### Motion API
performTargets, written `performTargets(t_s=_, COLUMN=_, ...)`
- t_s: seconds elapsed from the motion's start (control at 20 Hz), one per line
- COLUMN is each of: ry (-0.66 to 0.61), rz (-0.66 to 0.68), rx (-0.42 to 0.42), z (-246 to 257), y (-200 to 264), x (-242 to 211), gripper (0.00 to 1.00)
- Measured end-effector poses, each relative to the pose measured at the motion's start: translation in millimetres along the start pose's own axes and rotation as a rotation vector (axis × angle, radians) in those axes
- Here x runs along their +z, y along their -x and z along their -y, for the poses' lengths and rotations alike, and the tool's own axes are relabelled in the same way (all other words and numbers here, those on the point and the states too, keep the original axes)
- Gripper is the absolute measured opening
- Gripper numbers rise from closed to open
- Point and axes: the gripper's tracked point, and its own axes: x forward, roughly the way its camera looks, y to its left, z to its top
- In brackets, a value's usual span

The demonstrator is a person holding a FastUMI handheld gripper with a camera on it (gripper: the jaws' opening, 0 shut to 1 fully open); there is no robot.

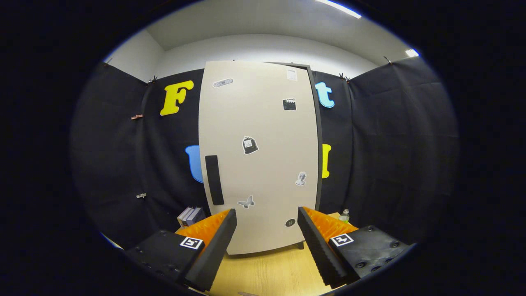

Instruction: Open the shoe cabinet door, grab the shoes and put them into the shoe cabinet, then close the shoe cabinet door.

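Cabinet door (259, 156) just beyond spread, empty tool (267, 230)

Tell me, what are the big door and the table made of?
The cabinet door looks like smooth, matte beige board, maybe coated wood, plain and flat with stickers on it. The table looks like light wood or a wood-look top, since grain lines show. The open gripper holds nothing.

You get bright, even light from the ceiling strip (339, 8) — sharp focus, though the door (259, 156) bows toward the edges.
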Motion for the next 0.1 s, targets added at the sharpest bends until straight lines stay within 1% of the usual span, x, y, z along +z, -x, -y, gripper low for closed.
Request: performTargets(t_s=0.1, ry=0.010, rz=0.002, rx=0.001, z=-0.6, y=-0.2, x=-0.1, gripper=0.96)
